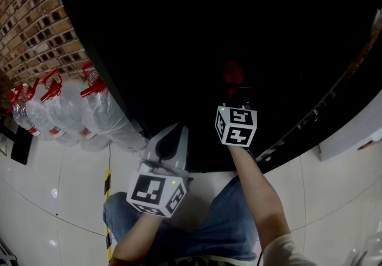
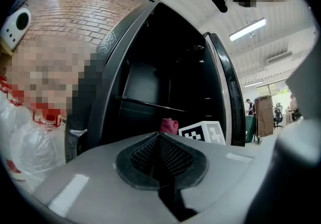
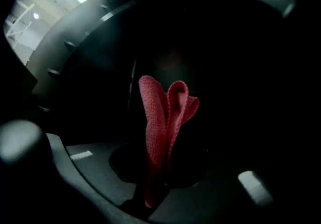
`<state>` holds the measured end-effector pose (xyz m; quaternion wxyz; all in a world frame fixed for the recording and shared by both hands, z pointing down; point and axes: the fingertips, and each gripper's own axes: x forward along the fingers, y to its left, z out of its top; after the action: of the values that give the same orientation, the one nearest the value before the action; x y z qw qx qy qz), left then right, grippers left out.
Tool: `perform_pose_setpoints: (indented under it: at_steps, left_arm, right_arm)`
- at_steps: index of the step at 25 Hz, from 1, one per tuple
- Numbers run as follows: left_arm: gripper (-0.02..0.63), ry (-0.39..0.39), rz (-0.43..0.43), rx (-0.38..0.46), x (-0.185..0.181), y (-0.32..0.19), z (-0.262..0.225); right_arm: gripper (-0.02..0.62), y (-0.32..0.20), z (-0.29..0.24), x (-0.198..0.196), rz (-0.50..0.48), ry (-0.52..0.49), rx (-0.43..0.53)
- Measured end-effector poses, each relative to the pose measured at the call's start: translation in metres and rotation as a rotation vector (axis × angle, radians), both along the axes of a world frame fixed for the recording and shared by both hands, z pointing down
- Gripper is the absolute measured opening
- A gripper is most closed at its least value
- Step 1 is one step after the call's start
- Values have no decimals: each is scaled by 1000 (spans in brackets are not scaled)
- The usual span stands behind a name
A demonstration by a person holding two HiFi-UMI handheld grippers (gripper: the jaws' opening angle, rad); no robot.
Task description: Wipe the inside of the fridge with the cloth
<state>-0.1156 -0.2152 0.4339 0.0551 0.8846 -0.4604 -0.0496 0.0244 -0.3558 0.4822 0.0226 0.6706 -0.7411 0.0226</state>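
The fridge (image 1: 197, 32) stands open, its inside very dark; in the left gripper view its black shelf (image 2: 150, 103) and door (image 2: 228, 97) show. A red cloth (image 3: 163, 117) is pinched upright between the jaws of my right gripper (image 3: 156, 168), which reaches into the fridge. From the head view the cloth (image 1: 233, 74) shows dimly beyond the right gripper (image 1: 235, 99). My left gripper (image 1: 169, 139) hangs outside the fridge's lower front edge, below and left of the right one. Its pads (image 2: 150, 153) meet with nothing between them. The cloth (image 2: 169, 125) peeks over its jaws.
Several large water bottles with red caps (image 1: 71, 110) lie on the white tiled floor at the left, against a brick wall (image 1: 36, 26). A yellow and black tape strip (image 1: 108, 184) runs along the floor. A white unit (image 1: 352, 130) stands at the right.
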Motion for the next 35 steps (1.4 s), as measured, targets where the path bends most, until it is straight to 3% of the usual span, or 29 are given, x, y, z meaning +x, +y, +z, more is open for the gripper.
perform_pose_setpoints:
  at_steps: [8, 15, 23, 35]
  left_arm:
    - [-26, -35, 37, 2, 12, 8, -1]
    - [-27, -50, 26, 13, 7, 5, 0]
    - [-27, -30, 97, 16, 26, -3, -6]
    - [-27, -3, 171, -7, 64, -9, -2]
  right_arm:
    - [64, -71, 1, 46, 108, 1, -33]
    - [63, -75, 11, 66, 199, -22, -77]
    - [63, -7, 10, 70, 277, -90, -64]
    - [63, 103, -4, 67, 252, -31, -12]
